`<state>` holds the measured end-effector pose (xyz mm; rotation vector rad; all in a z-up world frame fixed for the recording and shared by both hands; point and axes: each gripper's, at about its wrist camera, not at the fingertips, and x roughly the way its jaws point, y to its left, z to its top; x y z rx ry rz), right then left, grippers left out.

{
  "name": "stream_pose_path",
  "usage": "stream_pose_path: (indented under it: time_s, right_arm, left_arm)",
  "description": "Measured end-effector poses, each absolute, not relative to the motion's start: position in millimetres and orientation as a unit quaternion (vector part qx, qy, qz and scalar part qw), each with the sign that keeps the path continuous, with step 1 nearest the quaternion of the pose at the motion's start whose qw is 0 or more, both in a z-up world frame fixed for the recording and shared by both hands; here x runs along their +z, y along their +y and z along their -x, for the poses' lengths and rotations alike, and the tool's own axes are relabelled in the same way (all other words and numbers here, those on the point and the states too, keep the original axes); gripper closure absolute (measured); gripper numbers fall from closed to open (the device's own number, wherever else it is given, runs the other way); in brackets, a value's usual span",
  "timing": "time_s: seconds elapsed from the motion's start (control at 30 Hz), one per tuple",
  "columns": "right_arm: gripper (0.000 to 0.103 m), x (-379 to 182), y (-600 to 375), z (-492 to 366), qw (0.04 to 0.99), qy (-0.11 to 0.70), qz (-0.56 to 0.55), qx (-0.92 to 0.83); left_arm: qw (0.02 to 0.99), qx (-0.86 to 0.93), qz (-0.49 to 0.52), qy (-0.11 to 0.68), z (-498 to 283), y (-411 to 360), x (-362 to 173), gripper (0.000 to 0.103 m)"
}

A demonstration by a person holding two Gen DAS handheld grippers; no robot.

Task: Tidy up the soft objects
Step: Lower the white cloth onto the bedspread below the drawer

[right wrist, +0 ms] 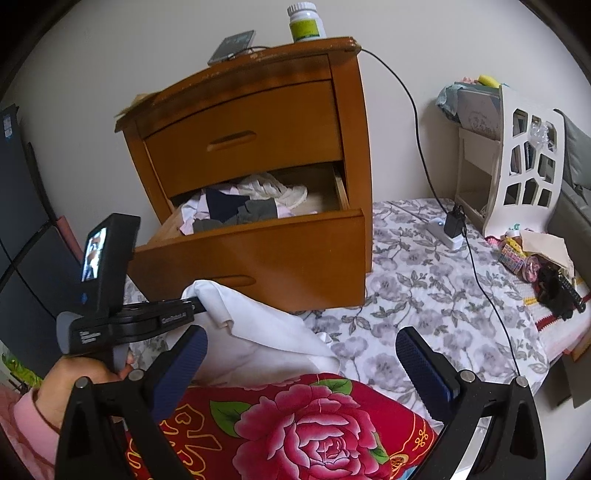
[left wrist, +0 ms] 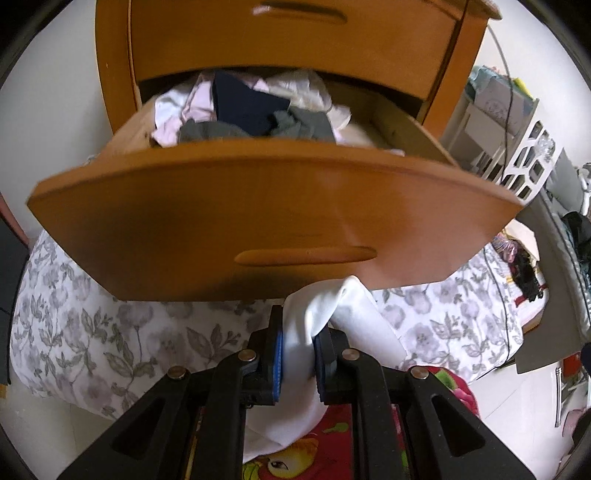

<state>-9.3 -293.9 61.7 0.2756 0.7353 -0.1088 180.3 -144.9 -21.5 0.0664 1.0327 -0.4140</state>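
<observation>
Grey-flowered bedding (right wrist: 424,280) covers most of both views, with a wooden nightstand (right wrist: 255,122) standing on it against a pale wall, in the upper middle of each frame. Its lower drawer (left wrist: 273,218) is pulled out and already holds a loose heap of clothes (left wrist: 251,107) in white, pink, navy and grey, so we read it as the place where the soft things are being gathered. Our left gripper (left wrist: 297,360), at the bottom centre of the left wrist view, is clamped on a white cloth (left wrist: 314,317), its 2 blue pads pinching a bunched fold while the rest trails down over a red floral blanket (right wrist: 314,424). In the right wrist view that same cloth (right wrist: 258,328) sits at centre left, just in front of the drawer face and below its rim, held near 1 edge, probably so it can be lifted clear and dropped in. Our right gripper (right wrist: 301,369) hangs at the bottom of its own view with its fingers wide apart and nothing between them, likely kept free to help tuck or fold. A bottle (right wrist: 306,22) stands on the nightstand top, untouched.
</observation>
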Motion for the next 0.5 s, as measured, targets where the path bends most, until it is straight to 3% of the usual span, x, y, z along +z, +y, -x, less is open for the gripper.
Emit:
stream_pose_path:
  time_s: [0.5]
  right_arm:
    - [0.000, 42, -288, -5, 0.910, 0.392, -0.127, -0.047]
  left_arm:
    - [0.834, -0.187, -0.042, 0.518, -192, -151, -56, 0.085]
